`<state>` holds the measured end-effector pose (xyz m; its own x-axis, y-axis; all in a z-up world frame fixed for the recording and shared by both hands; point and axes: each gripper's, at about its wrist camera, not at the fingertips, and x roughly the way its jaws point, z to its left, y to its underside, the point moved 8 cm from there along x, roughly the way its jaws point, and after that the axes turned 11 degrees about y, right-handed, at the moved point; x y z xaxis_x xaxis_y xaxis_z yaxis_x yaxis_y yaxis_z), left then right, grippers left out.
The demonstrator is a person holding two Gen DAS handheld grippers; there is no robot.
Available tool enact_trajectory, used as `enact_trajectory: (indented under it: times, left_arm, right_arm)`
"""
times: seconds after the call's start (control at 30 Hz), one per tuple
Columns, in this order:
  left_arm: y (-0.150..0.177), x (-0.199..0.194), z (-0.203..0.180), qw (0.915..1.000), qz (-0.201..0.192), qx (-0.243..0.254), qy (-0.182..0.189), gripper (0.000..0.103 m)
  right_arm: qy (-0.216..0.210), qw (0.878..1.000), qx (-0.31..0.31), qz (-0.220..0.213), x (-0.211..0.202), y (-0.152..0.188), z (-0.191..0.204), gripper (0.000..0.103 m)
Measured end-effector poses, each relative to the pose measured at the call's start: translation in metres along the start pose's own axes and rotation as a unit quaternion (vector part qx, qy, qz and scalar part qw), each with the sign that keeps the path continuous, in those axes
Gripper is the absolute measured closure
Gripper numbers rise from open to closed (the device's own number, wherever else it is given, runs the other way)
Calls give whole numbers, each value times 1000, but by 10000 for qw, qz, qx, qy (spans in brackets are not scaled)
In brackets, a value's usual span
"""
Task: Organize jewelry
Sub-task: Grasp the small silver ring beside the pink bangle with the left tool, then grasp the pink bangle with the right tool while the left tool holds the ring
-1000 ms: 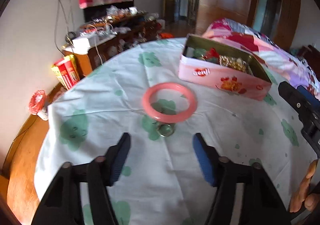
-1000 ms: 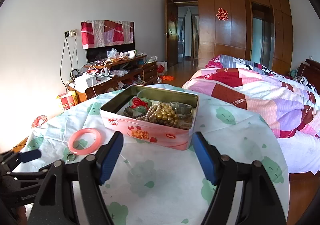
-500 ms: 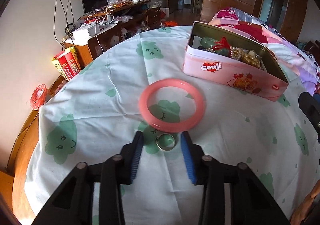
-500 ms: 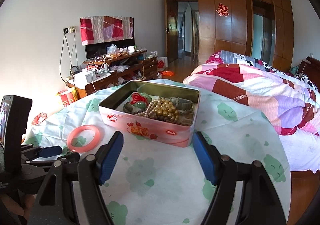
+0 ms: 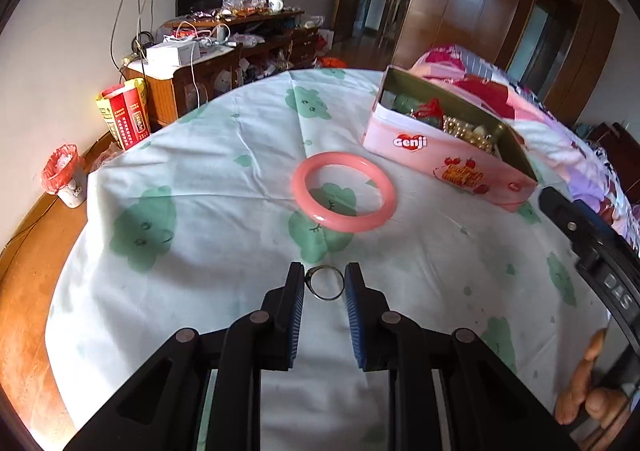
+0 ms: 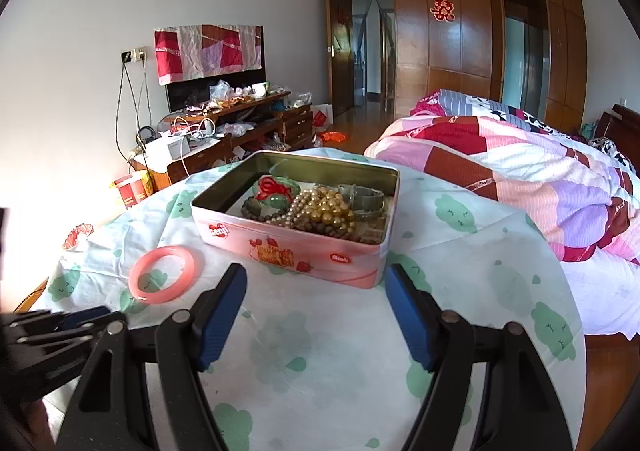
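A round table [image 5: 208,155] draped in a white cloth printed with green clouds is filling a bedroom that has a cluttered TV cabinet against the far wall and a quilted bed to the right. Over the last second the left gripper [image 5: 324,283] has been dropping toward the cloth and narrowing its jaws from a wide spread to a tight bracket, and now the two blue pads are closing on a small metal ring [image 5: 325,283] near the table's near edge; the pads are sitting right against the ring's two sides, so the pinch appears to be just taking hold, though whether the ring is already bearing on both pads cannot be told for sure. Just beyond it, toward the middle of the table, the pink bangle [image 5: 344,191] is lying flat and untouched. The pink tin [image 6: 296,219] is standing open toward the far right edge, already holding pearls, dark beads and a green piece with a red knot. The right gripper [image 6: 316,311] is hovering with its jaws wide apart and nothing between them, pointing at the tin. This suggests the ring is about to be lifted and carried to the tin, with the bangle left for afterwards.
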<state>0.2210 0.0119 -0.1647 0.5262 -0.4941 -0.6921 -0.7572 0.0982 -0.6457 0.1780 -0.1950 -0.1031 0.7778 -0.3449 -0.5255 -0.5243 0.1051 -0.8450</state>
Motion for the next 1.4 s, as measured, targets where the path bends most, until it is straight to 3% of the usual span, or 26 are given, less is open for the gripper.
enact_trajectory:
  times: [0.27,0.37,0.5,0.63,0.87,1.0,1.07,1.17,1.4]
  left_arm:
    - [-1,-27,29,9983,-450,-118,-346,82]
    - [5,-21,39,9983,-382,-201,-401,82]
    - [8,-19,39,9971,-496,-42,-574,82]
    - [9,-20,40,9969,-587,-74,-529,83]
    - [11,-23,43,9969,-686,-233,-312,83]
    - [11,-23,43,9969,-684,-229,-310,83]
    - [10,-22,42,9969,-684,-232,-304,83]
    - [10,-22,42,9969,-673,-209,-337,83]
    - [10,-23,41,9970,-642,-149,-409,83]
  right_arm:
    - [-221,9991,-116,339,11,7,8,28]
    - [-525,9969,-257,520,14,11,20,28]
    - [-1491,9840,-33,973,18,15,52,21]
    - [-1828,9741,-143,1321,34,12,92,20]
    - [-1913,9610,-756,1847,74,15,157,14]
    - [-1596,9644,-1378,1593,81,18,179,3]
    - [-1348,9639,-1719,1521,80,23,182,5]
    - [-1347,9646,-1726,1469,77,23,172,19]
    - [-1280,9663,-1701,1447,64,33,138,19]
